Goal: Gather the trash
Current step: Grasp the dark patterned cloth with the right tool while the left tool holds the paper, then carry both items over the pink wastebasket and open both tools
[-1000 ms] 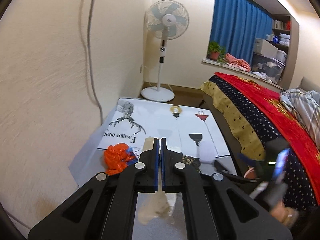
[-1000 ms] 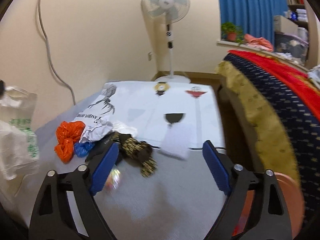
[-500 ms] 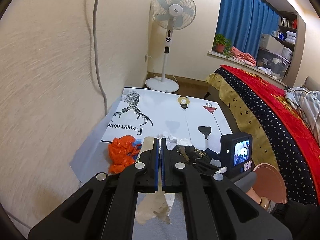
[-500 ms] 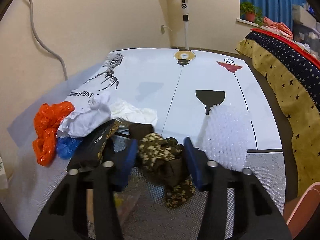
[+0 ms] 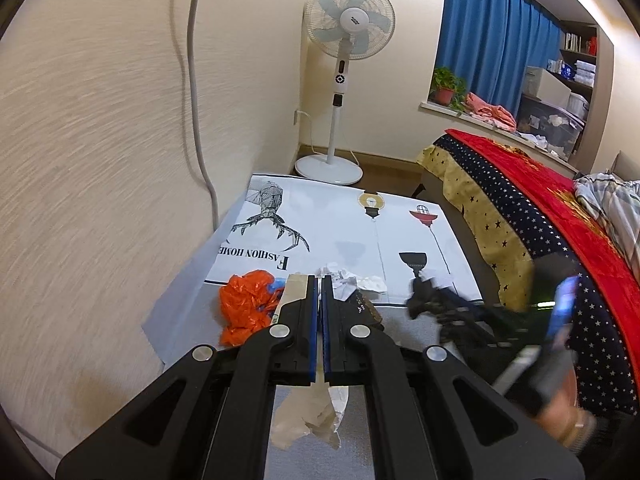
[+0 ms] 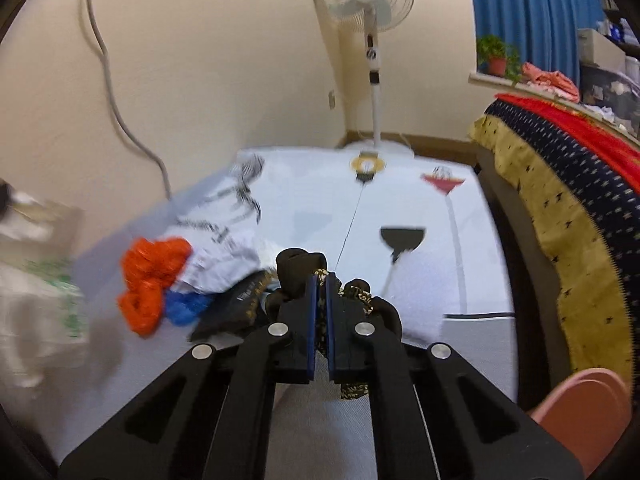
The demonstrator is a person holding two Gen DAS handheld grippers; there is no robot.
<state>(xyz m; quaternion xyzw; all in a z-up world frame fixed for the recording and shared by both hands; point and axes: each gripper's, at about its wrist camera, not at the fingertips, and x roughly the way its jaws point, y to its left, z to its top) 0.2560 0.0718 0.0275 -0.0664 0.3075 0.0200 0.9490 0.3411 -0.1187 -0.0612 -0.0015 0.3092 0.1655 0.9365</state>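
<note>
Right gripper [image 6: 319, 286] pinching dark patterned wrapper [image 6: 352, 294]; left gripper [image 5: 319, 292] clamped on clear plastic bag [image 5: 308, 416] above desk [image 6: 420, 200].

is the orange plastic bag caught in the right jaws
No, the right gripper is shut on the dark patterned wrapper, while the orange plastic bag lies apart to its left.

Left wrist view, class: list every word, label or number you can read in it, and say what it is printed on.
"FASHION HOME": black capitals on the white printed sheet, upside down to this camera; its left end is cut off.
Standing fan hub badge: too small to read.
Black packet beside the fingers: gold print, unreadable.
Books on the shelf: too small.
</note>
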